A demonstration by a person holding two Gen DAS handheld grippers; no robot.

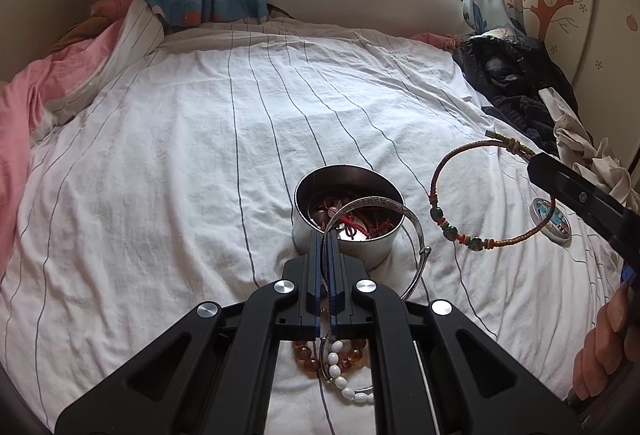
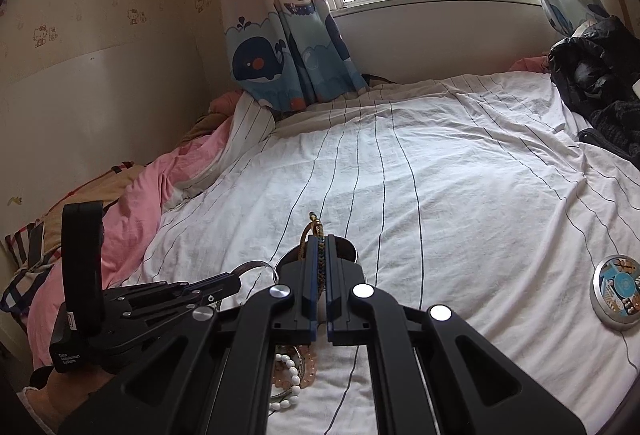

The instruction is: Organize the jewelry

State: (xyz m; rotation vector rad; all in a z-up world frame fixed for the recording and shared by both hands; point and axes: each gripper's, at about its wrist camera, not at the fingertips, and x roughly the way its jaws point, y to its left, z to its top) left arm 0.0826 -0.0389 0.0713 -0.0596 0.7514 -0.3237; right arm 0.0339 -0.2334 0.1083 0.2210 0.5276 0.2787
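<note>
A round metal tin stands on the striped bed sheet with red cords and other jewelry inside. My left gripper is shut on a silver bangle and holds it over the tin's near rim. My right gripper is shut on a braided cord bracelet with green and red beads, held in the air right of the tin; its knotted end sticks out past the fingers. Amber beads and white beads lie on the sheet under my left gripper.
The tin's lid with a blue picture lies on the sheet at the right. Dark clothes and a black bag pile at the bed's right edge. A pink quilt is bunched at the left. The white striped sheet stretches toward the window.
</note>
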